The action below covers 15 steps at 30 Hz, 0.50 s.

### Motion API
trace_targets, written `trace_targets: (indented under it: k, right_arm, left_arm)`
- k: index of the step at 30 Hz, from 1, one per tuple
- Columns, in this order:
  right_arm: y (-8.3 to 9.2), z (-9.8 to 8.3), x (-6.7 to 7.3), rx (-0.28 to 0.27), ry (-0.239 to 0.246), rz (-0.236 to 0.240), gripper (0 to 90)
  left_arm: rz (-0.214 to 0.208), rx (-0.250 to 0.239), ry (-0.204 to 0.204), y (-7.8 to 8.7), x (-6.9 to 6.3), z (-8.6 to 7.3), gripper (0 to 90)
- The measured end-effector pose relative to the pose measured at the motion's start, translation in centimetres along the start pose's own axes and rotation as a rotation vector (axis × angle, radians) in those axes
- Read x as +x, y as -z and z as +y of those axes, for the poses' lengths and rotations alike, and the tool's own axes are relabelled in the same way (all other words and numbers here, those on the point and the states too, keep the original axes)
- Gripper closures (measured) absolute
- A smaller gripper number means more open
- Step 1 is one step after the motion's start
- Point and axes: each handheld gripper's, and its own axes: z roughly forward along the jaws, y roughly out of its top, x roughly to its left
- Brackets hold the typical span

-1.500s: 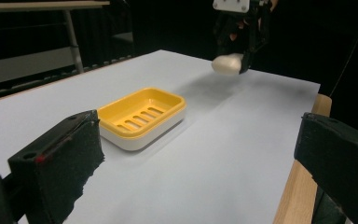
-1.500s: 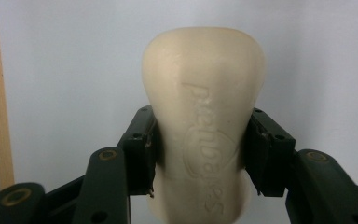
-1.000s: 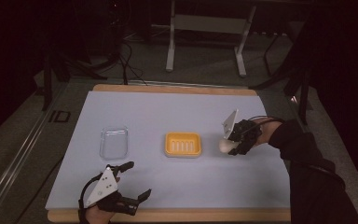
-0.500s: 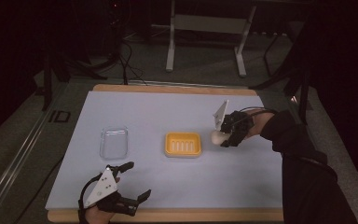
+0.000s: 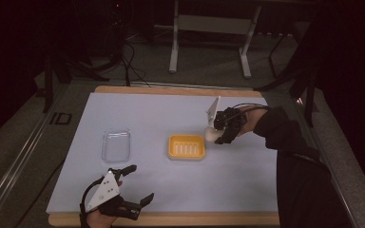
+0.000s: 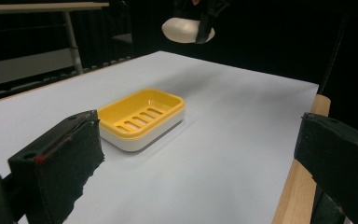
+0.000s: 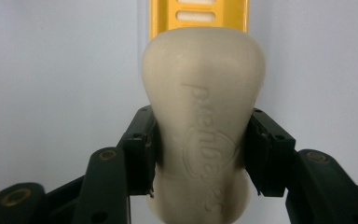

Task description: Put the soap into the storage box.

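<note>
Where the two gripper views disagree with the high view, each line names its source.

Table: a pale blue sheet (image 5: 247, 175) covers a wooden table whose edge strip (image 5: 171, 219) shows along the near side in the high view.

Soap dish: a yellow slotted dish (image 5: 187, 146) on a white base sits near the sheet's middle; the left gripper view shows its five drain slots and white underside (image 6: 142, 120), which the high view blurs.

Soap bar: a cream, waisted bar (image 7: 204, 116) is held above the sheet, just beside the dish's right end in the high view (image 5: 212, 135). The right gripper view alone shows embossed lettering on its face, not clearly legible. The left gripper view shows it lifted clear of the table (image 6: 186, 30).

Right gripper: its jaws are pressed against the narrow waist of the bar from both sides (image 7: 200, 154); in the high view it (image 5: 218, 135) hangs off the dish's right edge, a dark sleeve (image 5: 285, 130) behind it.

Left gripper: near the front edge of the table (image 5: 135, 183), jaws spread wide with nothing between them; its own view confirms the gap (image 6: 196, 172).

Clear container: a shallow transparent tray (image 5: 116, 145), possibly a lid, lies left of the dish, well apart from it.
</note>
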Motion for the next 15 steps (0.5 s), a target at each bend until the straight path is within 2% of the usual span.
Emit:
trace_targets:
  k: [15]
  right_arm:
    - [-0.7,3.3,-0.8,-0.023,0.039,-0.001,50.0]
  left_arm:
    - [-0.005,0.000,-0.001,0.0,-0.1,0.0,1.2]
